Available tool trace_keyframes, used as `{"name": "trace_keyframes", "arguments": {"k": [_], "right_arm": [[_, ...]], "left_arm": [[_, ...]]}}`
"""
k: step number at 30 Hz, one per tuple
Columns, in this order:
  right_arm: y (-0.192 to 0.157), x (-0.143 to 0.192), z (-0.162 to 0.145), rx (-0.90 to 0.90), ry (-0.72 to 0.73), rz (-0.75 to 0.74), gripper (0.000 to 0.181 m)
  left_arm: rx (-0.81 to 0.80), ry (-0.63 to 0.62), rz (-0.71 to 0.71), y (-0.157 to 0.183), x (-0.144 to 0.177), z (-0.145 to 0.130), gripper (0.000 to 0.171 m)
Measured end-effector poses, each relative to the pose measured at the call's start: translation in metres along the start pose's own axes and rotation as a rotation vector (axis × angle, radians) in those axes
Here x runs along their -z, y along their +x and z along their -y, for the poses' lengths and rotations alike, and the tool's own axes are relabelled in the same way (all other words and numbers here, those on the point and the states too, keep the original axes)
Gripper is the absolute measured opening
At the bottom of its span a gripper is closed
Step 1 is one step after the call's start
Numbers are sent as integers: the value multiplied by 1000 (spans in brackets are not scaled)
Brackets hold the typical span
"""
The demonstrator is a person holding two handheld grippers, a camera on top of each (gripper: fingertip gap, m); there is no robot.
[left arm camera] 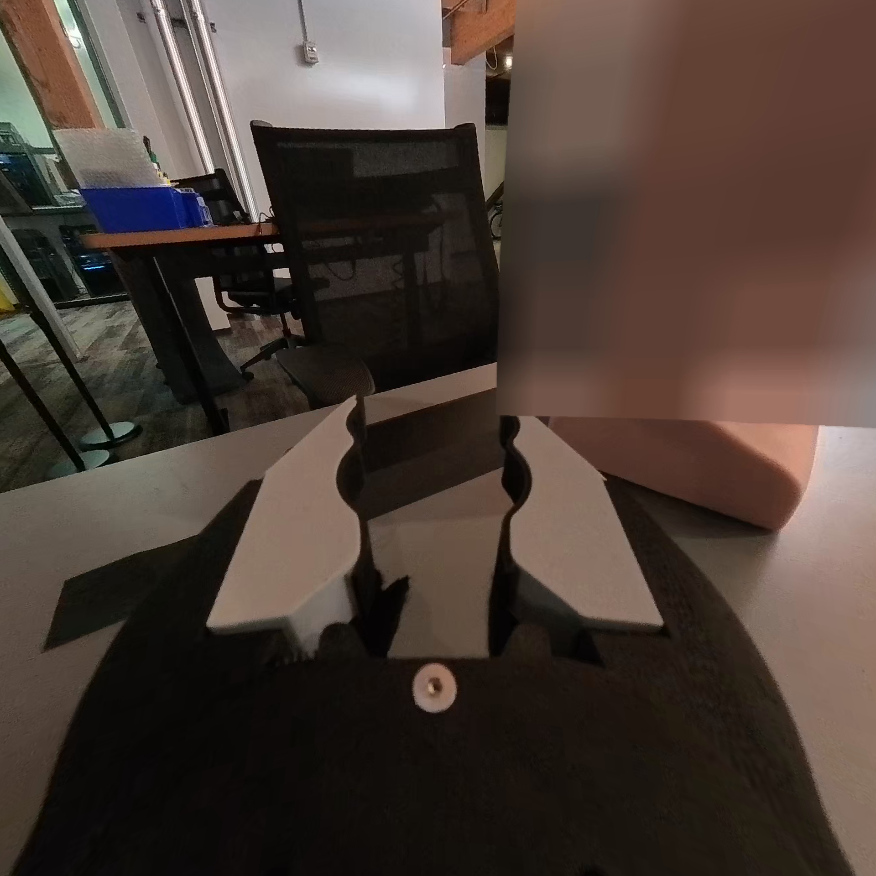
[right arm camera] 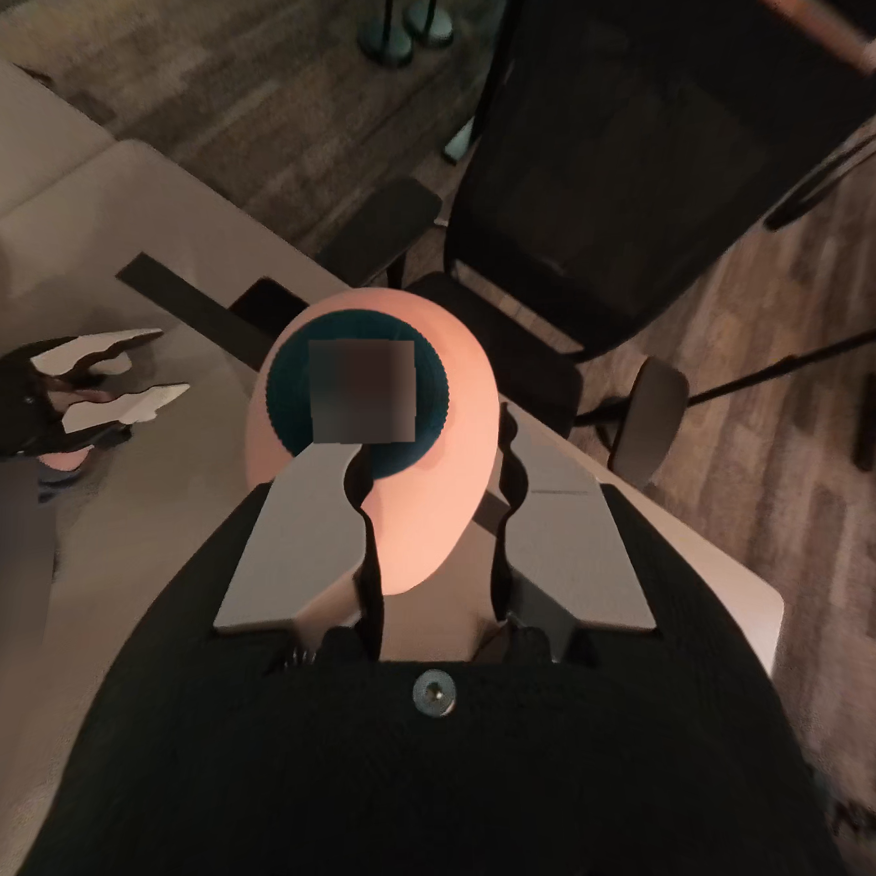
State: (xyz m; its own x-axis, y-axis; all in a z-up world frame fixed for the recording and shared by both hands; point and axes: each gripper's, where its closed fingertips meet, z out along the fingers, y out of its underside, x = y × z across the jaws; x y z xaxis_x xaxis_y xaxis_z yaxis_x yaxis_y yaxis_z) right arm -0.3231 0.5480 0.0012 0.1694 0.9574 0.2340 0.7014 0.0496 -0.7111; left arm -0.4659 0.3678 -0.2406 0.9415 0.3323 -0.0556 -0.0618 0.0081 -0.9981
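Your right gripper [right arm camera: 431, 445] hangs wide above the pink, dark-capped object [right arm camera: 407, 497] standing near the table's [right arm camera: 142, 545] far edge; your left gripper [left arm camera: 433, 455] sits low, spread and empty, just beside it.

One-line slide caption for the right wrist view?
Open right gripper poised above a peach-coloured bottle with a dark teal cap on the table, left gripper open nearby.

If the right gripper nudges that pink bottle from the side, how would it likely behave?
The pink bottle stands upright on the table, tall with a rounded body, so a high push may tip it. Its surface looks smooth, so the open right gripper might slip. Weight cannot be judged.
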Motion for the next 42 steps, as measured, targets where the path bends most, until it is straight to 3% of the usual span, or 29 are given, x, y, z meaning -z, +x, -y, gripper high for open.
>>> {"name": "trace_keyframes", "arguments": {"k": [6,21,27,32,42], "right_arm": [[-12,-4,-5,-23,48,70,39],[-6,-27,9,101,-184,-38,22],[21,-26,12,-43,-197,-141,22],[18,-31,-6,-290,-248,6,23],[-4,-17,-3,-197,-199,146,22]], "left_arm": [[-10,1,-3,1,0,0,56],[14,3,-2,-1,0,0,56],[22,3,-1,-2,0,0,56],[28,3,-2,-3,0,0,56],[51,8,0,-5,0,1,56]]}}
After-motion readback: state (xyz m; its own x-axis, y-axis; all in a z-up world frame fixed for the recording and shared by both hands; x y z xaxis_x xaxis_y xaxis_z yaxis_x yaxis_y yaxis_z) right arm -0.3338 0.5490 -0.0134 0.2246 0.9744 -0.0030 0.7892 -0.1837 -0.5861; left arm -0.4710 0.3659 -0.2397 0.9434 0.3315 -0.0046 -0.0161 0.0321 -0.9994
